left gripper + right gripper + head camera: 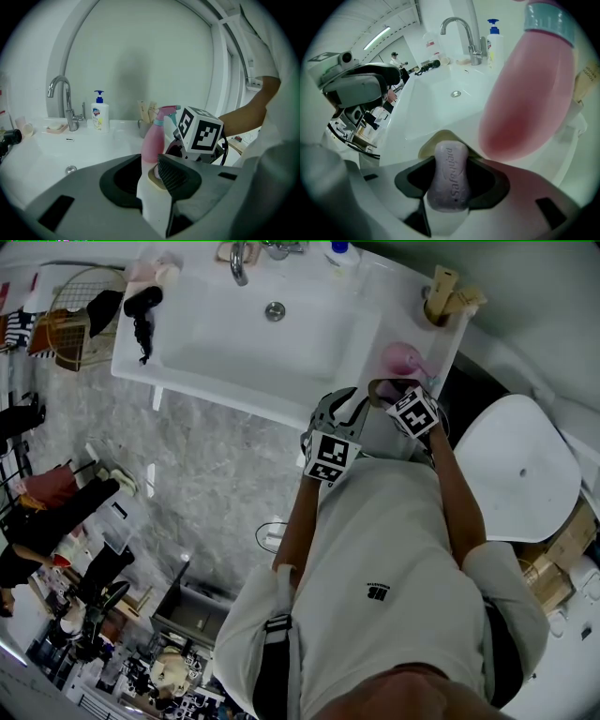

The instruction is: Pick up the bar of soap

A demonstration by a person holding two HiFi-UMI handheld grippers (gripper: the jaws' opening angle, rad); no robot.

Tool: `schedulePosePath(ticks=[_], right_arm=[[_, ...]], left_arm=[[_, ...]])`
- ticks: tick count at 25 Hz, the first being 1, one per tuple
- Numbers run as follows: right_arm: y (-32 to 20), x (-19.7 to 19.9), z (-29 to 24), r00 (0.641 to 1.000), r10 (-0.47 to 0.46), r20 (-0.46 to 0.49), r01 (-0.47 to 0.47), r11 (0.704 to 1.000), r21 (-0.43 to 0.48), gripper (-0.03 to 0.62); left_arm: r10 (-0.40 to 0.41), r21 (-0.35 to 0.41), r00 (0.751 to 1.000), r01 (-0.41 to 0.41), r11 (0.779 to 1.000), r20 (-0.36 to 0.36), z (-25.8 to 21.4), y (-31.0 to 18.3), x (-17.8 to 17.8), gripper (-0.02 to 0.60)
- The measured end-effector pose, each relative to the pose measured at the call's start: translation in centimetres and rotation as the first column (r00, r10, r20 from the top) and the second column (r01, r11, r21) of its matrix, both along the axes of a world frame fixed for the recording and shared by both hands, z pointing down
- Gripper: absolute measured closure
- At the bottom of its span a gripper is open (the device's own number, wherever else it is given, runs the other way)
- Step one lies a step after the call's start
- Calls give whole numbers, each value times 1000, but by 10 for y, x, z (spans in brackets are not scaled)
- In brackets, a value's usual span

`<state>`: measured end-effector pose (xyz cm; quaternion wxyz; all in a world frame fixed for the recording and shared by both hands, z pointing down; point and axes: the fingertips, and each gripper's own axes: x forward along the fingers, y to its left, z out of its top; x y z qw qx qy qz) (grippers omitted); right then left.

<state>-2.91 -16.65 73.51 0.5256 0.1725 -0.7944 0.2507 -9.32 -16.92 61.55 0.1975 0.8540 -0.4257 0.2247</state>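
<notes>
In the right gripper view a lilac bar of soap [451, 176] stands on edge between the jaws of my right gripper [451, 161], which is shut on it. The bar hangs just above a cream soap dish [427, 144] on the white sink counter [417, 117]. A pink spray bottle [529, 93] stands close on the right. In the head view the right gripper [389, 390] is at the counter's right end beside the bottle [403, 360], and the soap is hidden. My left gripper [157, 171] hovers next to it, shut and empty, with the dish [153, 177] beyond its tips.
The basin [272, 343] has a chrome tap [239, 261] behind it, with a pump bottle [99, 112] alongside. A cup of toiletries [448, 294] stands at the counter's far right corner. A black hair dryer [142, 306] lies at the left end. A toilet lid [516, 465] is to the right.
</notes>
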Motion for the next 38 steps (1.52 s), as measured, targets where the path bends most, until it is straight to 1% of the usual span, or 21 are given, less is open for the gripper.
schedulePosePath(ticks=[6, 11, 16, 25, 32, 38], right_arm=[[2, 2, -1, 1000, 15, 20, -15, 1000, -6, 373], [6, -1, -6, 998, 28, 62, -27, 1000, -13, 373], [6, -4, -15, 994, 47, 99, -47, 999, 1, 373], [8, -9, -30, 984, 83, 155, -87, 996, 24, 373], [11, -13, -48, 966, 145, 213, -160, 986, 55, 373], [12, -15, -70, 942, 209, 263, -240, 966, 92, 375]], left_arm=[[-4, 5, 1000, 4, 1000, 5, -2, 2, -2, 469], [-5, 4, 1000, 5, 1000, 5, -4, 5, -4, 469], [-6, 8, 1000, 6, 1000, 10, -6, 7, -6, 469], [6, 39, 1000, -7, 999, 8, -11, 10, -9, 469], [36, 48, 999, -36, 998, 2, -13, 15, -13, 469], [84, 74, 996, -84, 994, -5, -19, 15, -16, 469]])
